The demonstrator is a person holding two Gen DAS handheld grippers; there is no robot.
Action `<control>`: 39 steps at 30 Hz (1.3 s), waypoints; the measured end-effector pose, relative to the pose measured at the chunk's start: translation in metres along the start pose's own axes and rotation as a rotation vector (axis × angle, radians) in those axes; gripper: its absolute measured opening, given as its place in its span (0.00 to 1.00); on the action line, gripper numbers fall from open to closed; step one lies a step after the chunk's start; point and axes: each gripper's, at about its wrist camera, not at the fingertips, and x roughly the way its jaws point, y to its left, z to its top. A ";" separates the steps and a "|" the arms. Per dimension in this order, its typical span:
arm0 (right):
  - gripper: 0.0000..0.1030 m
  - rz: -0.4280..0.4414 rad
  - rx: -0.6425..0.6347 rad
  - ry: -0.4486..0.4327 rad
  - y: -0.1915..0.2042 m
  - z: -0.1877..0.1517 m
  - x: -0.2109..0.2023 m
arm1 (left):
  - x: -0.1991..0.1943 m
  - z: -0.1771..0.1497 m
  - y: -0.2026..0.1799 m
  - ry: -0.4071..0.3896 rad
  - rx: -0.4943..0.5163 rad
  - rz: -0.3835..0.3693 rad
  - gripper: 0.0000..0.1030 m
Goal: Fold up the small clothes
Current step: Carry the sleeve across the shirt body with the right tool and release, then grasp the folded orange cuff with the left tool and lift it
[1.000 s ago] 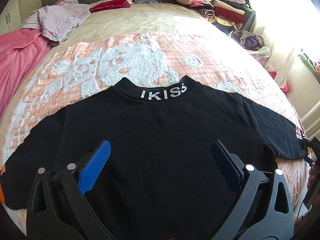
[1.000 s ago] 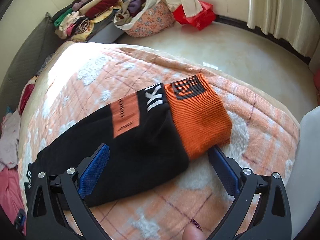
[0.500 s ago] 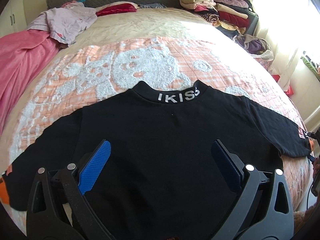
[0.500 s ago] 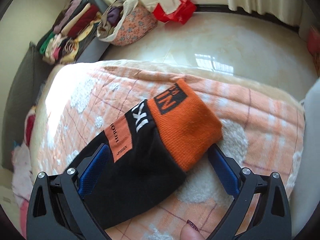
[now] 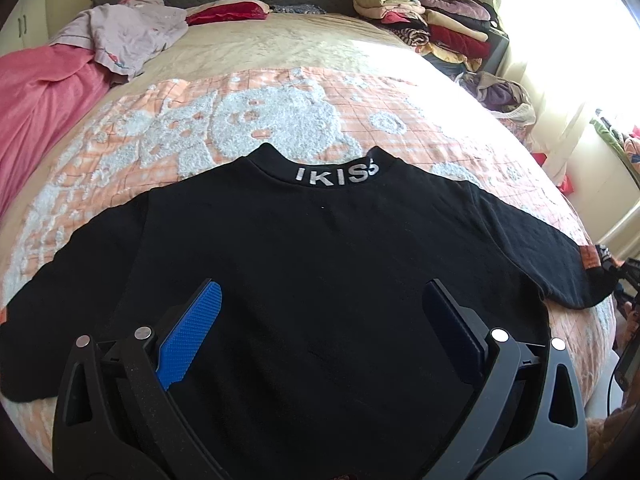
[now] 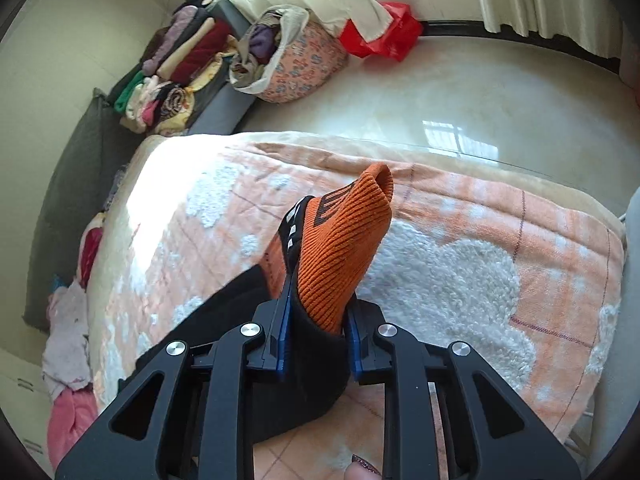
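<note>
Left wrist view: black sweater point(image 5: 320, 280) lies flat, back up, on the orange-and-white blanket point(image 5: 248, 120) covering the bed, collar lettering pointing away toward the far end; left gripper point(image 5: 320, 312) hangs over its lower middle, jaws spread wide with nothing between them, pink cloth point(image 5: 36, 112) bunched at the bed's left edge. Right wrist view: right gripper point(image 6: 316, 312) is closing, its blue pads point(image 6: 283, 336) pinching the sweater's sleeve at the orange cuff point(image 6: 340, 248), which stands bunched up off the blanket near the bed's edge; a basket of clothes point(image 6: 296, 64) sits on the floor beyond.
</note>
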 end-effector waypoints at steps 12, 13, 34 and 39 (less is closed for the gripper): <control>0.20 0.240 -0.353 0.006 0.146 -0.064 -0.038 | -0.022 0.007 0.001 -0.016 0.007 -0.026 0.92; 0.20 0.258 -0.376 0.012 0.157 -0.072 -0.039 | -0.024 0.007 0.004 -0.016 0.004 -0.034 0.92; 0.42 0.434 -0.711 0.165 0.276 -0.183 -0.036 | -0.007 0.004 0.032 0.099 -0.112 -0.221 0.92; 0.47 0.400 -0.703 0.133 0.262 -0.174 -0.044 | 0.012 -0.001 0.016 0.161 -0.128 -0.302 0.90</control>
